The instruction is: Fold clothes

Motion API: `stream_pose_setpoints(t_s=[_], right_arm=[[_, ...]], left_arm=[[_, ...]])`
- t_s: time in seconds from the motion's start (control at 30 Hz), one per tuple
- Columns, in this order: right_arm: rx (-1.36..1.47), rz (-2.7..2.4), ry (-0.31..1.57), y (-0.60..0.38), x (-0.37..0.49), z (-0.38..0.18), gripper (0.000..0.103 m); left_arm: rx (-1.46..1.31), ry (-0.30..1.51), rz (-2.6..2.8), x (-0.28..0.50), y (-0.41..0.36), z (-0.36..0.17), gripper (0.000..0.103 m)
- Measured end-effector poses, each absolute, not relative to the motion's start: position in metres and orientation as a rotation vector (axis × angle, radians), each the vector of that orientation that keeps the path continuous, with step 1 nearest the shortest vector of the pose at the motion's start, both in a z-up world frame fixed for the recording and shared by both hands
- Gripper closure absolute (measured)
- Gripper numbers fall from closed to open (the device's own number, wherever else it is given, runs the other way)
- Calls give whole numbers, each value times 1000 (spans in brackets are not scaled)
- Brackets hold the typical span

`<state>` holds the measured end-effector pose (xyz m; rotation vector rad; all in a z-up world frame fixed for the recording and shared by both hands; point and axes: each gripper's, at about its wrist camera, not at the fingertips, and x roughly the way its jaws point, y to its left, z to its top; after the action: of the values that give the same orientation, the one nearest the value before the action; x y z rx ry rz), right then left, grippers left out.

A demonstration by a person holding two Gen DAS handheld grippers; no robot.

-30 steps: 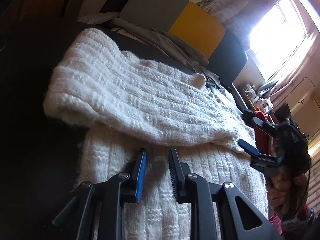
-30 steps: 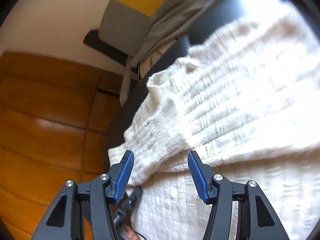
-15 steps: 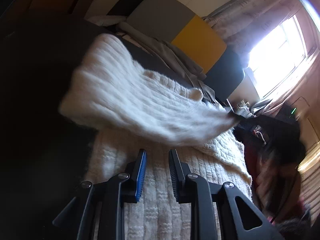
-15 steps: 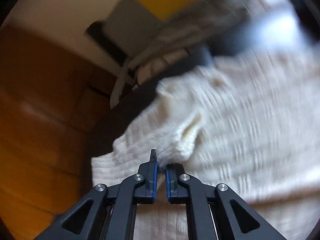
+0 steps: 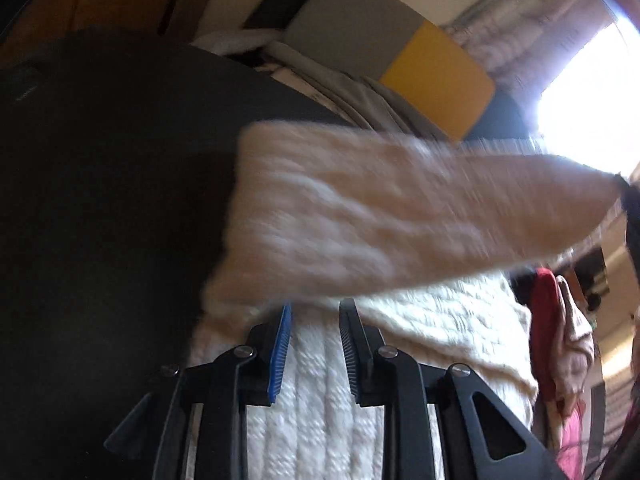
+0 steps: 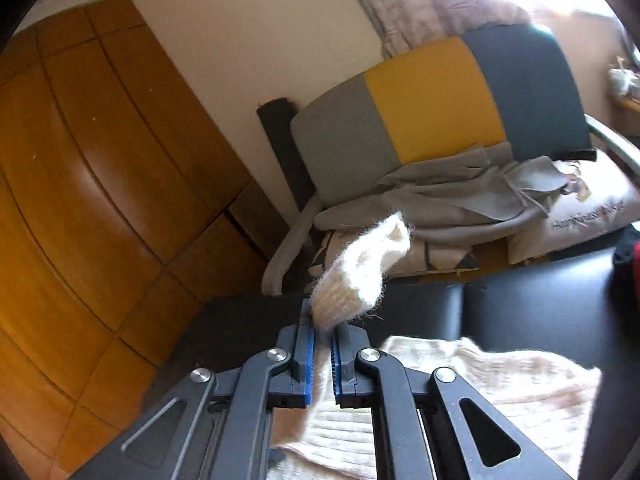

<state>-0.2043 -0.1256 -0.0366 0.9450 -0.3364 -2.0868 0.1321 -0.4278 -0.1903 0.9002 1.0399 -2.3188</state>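
Right wrist view shows your right tool [image 6: 323, 334] pinching the knit sweater's sleeve cuff [image 6: 362, 276] aloft, left tool [image 5: 314, 346] narrowly parted over the sweater body [image 5: 320, 408], folding midway.

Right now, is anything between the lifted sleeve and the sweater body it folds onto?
Nothing visible. The right gripper holds the sleeve above the sweater body; the open left gripper sits over the body near the fold.

Right gripper [image 6: 323, 340] clamped, left gripper [image 5: 314, 320] parted
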Motion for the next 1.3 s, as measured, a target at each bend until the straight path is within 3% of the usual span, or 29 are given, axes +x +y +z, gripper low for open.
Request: stream_pose_setpoints(t_s=[0.13,0.47,0.57,0.6,0.7,0.77,0.87,0.97,1.07,1.23,1.3], right_arm=[[947,-2112,-375,-96,-214,-39,96],[1288,-2109,-615,-3,-213,-184,96],[1264,-2054,-752,9,-213,-194,87],[1253,-2033,-801,12,-214,-196,78],[1219,-1978,-924,20,-216,-202,73],[1225,-2010,-896,14,-222,-198,73],[1229,-2102,-734,-4,-221,-177,95],[1170,-2177,-604,1,-210,-152,95],[1234,-2183,-539,5,-209,-165,95],[1279,-2151,-619,20,-207,-186,86],[1224,-2236,-581,26,-202,-169,71]], left_arm=[[864,1030,-2308,144,-430,-193,79],[922,964,-2329,152,-425,-198,79],[933,969,-2348,155,-423,-197,78],[937,957,-2351,156,-421,-197,79],[944,951,-2350,155,-420,-195,79],[945,933,-2357,153,-418,-191,78],[940,890,-2376,150,-414,-183,78],[949,882,-2376,153,-414,-180,78],[965,882,-2330,165,-417,-184,78],[891,1001,-2324,195,-424,-169,78],[832,977,-2380,196,-427,-151,78]])
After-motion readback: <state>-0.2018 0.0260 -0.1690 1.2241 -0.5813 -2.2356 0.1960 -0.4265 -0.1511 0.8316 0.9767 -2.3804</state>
